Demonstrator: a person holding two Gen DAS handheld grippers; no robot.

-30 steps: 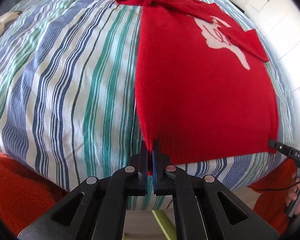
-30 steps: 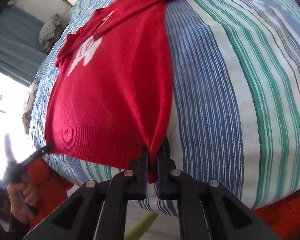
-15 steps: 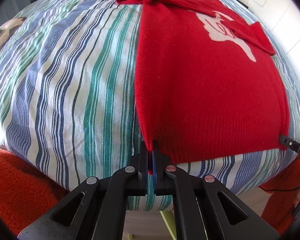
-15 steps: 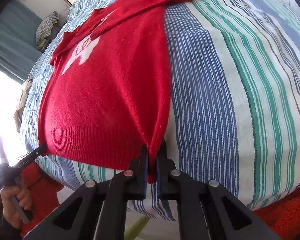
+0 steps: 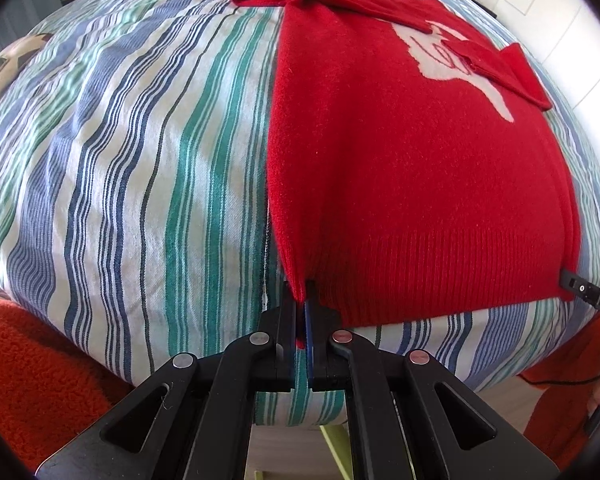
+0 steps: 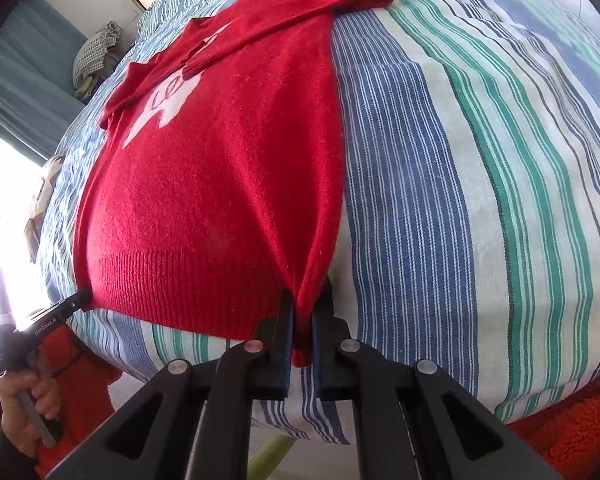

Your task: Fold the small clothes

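Left wrist view: my left tongs (image 5: 302, 312) pinch one bottom corner of the red sweater (image 5: 412, 184) — my right tongs (image 6: 302, 320) pinch the other corner. It lies flat on the striped bed (image 5: 132, 168), hem by the near edge, sleeves folded across its white picture (image 5: 456, 64).

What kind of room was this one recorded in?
Most likely a bedroom: the red sweater lies on a bed with a striped sheet, with a curtain and a bright window to the side.
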